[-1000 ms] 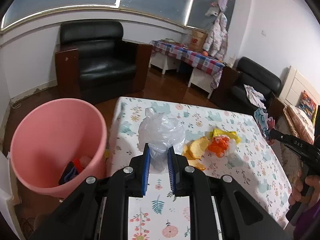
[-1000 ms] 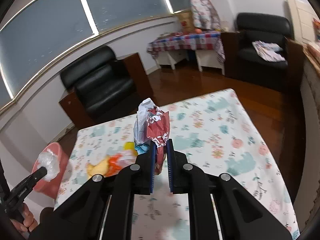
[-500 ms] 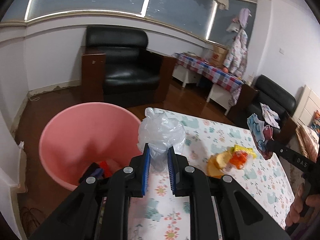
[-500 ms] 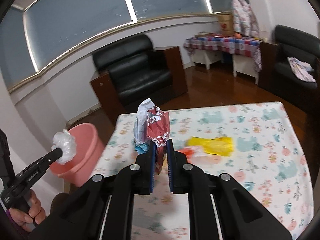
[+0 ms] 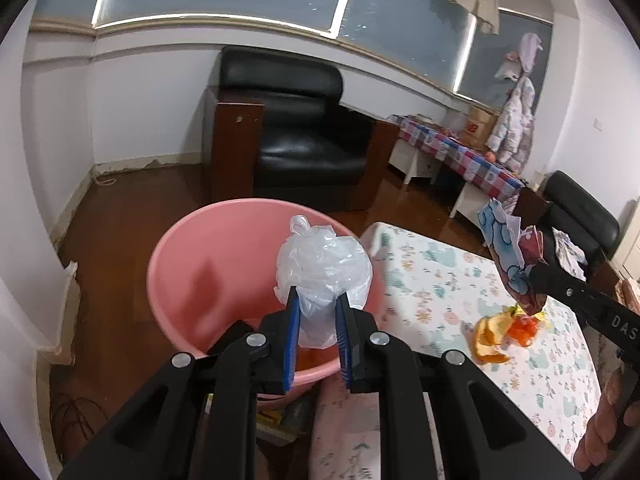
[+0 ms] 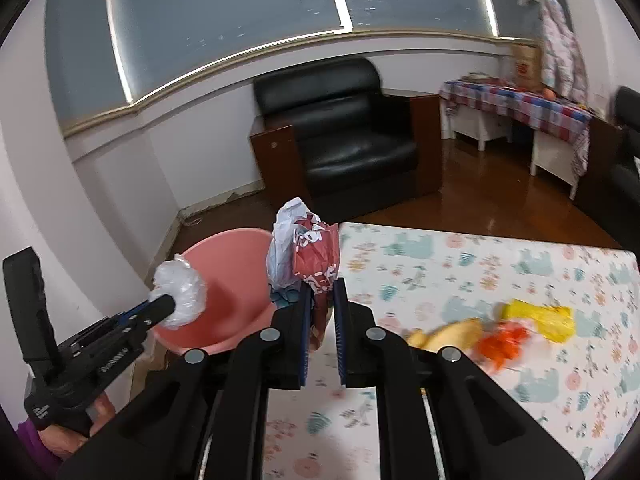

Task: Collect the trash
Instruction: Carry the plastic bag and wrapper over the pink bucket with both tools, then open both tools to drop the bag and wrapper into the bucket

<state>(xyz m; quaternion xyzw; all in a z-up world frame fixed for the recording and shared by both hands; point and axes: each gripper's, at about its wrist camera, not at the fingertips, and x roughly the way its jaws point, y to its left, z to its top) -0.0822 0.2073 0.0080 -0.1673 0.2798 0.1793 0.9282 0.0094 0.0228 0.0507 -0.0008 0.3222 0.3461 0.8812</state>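
Left gripper: my left gripper (image 5: 316,308) sits at the lower middle of the left wrist frame, its blue pads pinching a knotted clear plastic bag (image 5: 324,268) from both sides.
Plastic bag: it stands up out of the pads, knot on top, in front of the open mouth of the pink bucket (image 5: 192,264); from the right wrist view the bag (image 6: 180,292) shows at the left, against the bucket's rim.
Bucket: the pink bucket (image 6: 224,280) stands on the wooden floor just beside the table's left end; something dark lies inside it, too hidden by my gripper to name.
Right gripper: my right gripper (image 6: 321,300) is at the centre of its own frame, pads pressed onto a crumpled red and white wrapper (image 6: 312,252).
Wrapper: in the left wrist view the wrapper (image 5: 508,256) hangs at the right of the frame, above the table.
Table: the table (image 6: 460,272) with a floral cloth fills the lower right of the right wrist frame.
Trash on the table: orange peel (image 5: 490,334) with an orange scrap (image 5: 524,326) lies at the right of the left wrist frame; a yellow wrapper (image 6: 540,320) lies just beside them in the right wrist view, blurred.
Background: a black armchair (image 5: 304,136) stands against the wall at upper centre.
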